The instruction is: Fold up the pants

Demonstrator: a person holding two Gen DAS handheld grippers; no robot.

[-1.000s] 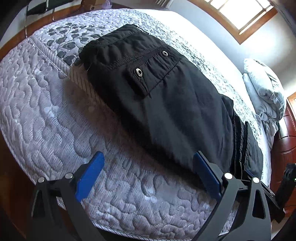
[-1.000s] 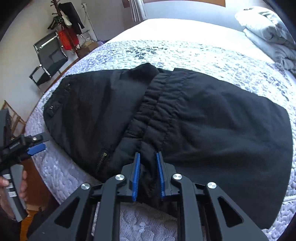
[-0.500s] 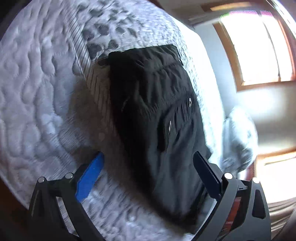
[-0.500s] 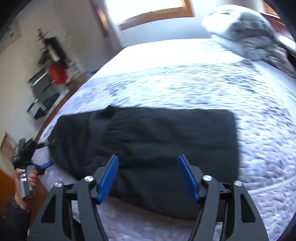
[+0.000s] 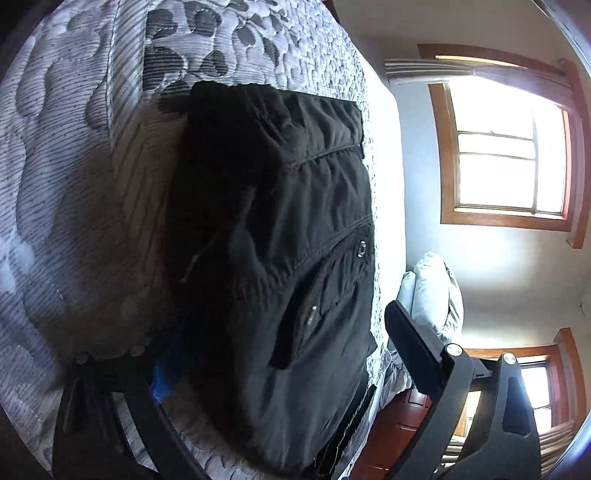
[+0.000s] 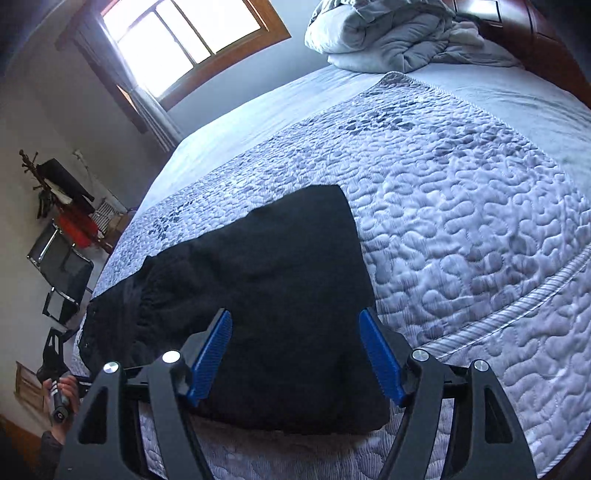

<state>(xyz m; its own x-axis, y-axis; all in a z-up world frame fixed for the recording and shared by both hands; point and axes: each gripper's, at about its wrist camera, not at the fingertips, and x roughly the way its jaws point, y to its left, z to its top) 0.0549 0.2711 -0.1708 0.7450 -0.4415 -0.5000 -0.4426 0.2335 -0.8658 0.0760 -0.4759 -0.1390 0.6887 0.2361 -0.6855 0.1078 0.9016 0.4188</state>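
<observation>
1. Far left in the right wrist view, a hand [image 6: 61, 391] grips the handle of the left claw [image 6: 55, 354], low beside the bed edge, left of the pants. Above it stand a chair [image 6: 64, 273] and a coat rack [image 6: 55, 184] against the wall.
2. The pants [image 6: 266, 306] are black and lie folded on the bed [image 6: 461, 221], near its front edge, on the quilted grey cover. Their gathered waistband end points left, toward the chair.
3. The right claw [image 6: 295, 354] hangs over the pants' near right part with its blue pads [image 6: 210, 354] spread apart. Dark cloth shows in the gap, but the pads do not press on it. The right pad sits just at the pants' right edge.
4. Right of the pants the quilted cover is bare. Behind them, at the head of the bed, lies a heap of pale bedding [image 6: 399, 33], with a window [image 6: 184, 40] to its left.
5. In the left wrist view the picture is rolled sideways. The pants [image 5: 288, 258] fill the middle, with a pocket flap and metal snaps [image 5: 362, 248] showing.
6. The left claw [image 5: 280, 350] is wide but closing. The pants' edge lies between its fingers; the left pad [image 5: 160, 384] is half hidden under the cloth, the right finger [image 5: 413, 343] stands clear of it. I cannot tell whether the hidden pad touches.
</observation>
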